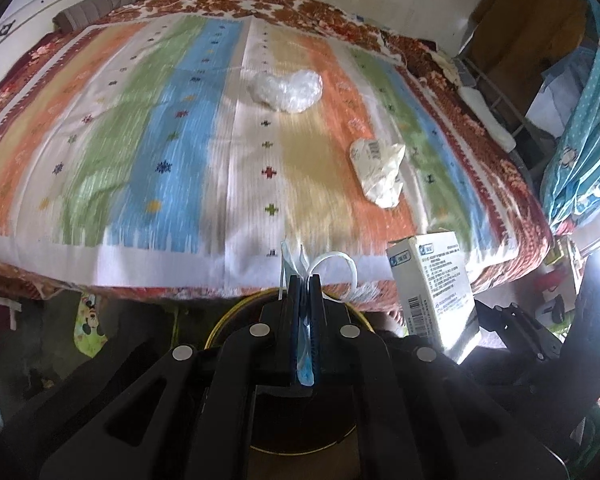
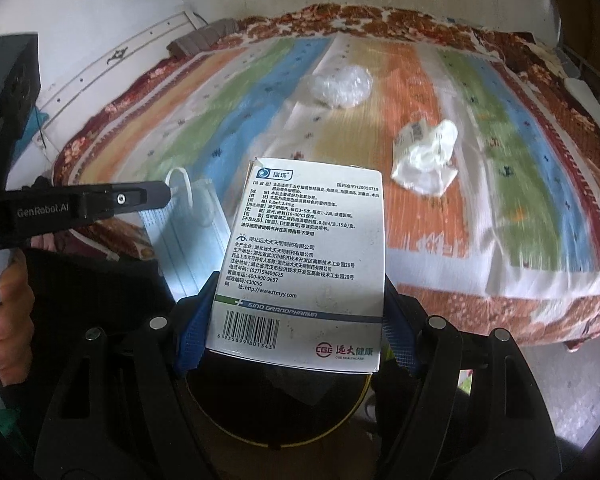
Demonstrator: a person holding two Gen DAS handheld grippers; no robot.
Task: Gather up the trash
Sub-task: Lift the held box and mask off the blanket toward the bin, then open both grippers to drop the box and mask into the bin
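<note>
My left gripper (image 1: pixel 305 280) is shut on a blue face mask (image 1: pixel 303 360) with a white ear loop; the mask also shows in the right wrist view (image 2: pixel 188 236), hanging from the left gripper (image 2: pixel 168 192). My right gripper (image 2: pixel 296 320) is shut on a white medicine box (image 2: pixel 304 256), which also shows in the left wrist view (image 1: pixel 436 284). Both are held over a dark round bin with a yellow rim (image 2: pixel 352 412), (image 1: pixel 220 324). On the striped bedspread (image 1: pixel 140 120) lie a crumpled clear plastic bag (image 1: pixel 288 88), (image 2: pixel 340 84) and a crumpled white wrapper (image 1: pixel 380 172), (image 2: pixel 428 160).
The bed's front edge (image 1: pixel 180 276) runs just beyond the bin. A white wall and cupboard (image 1: pixel 40 4) stand at the far left. A metal rack with clothes (image 1: pixel 500 92) and a blue curtain (image 1: pixel 580 152) stand on the right.
</note>
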